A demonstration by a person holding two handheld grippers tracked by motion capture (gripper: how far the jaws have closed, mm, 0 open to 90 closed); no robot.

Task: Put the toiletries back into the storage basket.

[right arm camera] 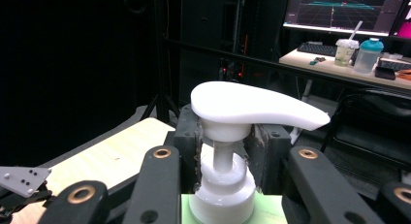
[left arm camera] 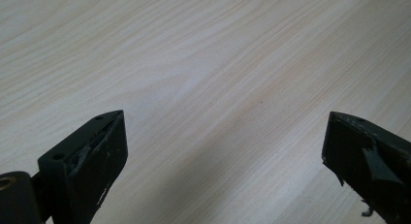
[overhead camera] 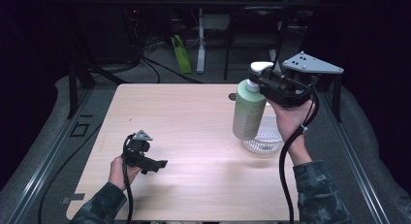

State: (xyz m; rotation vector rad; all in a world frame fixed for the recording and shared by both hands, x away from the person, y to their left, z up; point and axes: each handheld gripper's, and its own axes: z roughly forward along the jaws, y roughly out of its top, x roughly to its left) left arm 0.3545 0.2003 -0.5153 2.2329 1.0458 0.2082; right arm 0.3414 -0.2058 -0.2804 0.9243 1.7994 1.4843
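You have the green pump bottle [overhead camera: 248, 110] lifted clear of the pale wood-grain worktop [overhead camera: 194, 122], hanging tilted just above the clear ribbed bowl [overhead camera: 264, 136]; setting it down is left. Your right gripper [overhead camera: 264, 83] pinches its fingers on the smooth white pump neck [right arm camera: 223, 158]. Well left of the bottle, your left gripper [left arm camera: 220, 151] rests with fingers spread, empty

Both sleeves camo, green/grey. Left gripper [overhead camera: 162, 163]: black body, small grey 3-corner plate on top, black cable off the back; jaw pads scuffed, tape peeling. Right gripper [overhead camera: 256, 83]: black, bigger grey plate w/ screw holes, thick black cable looping down. Brass-coloured pivot bushings on linkage arms, right gripper view.
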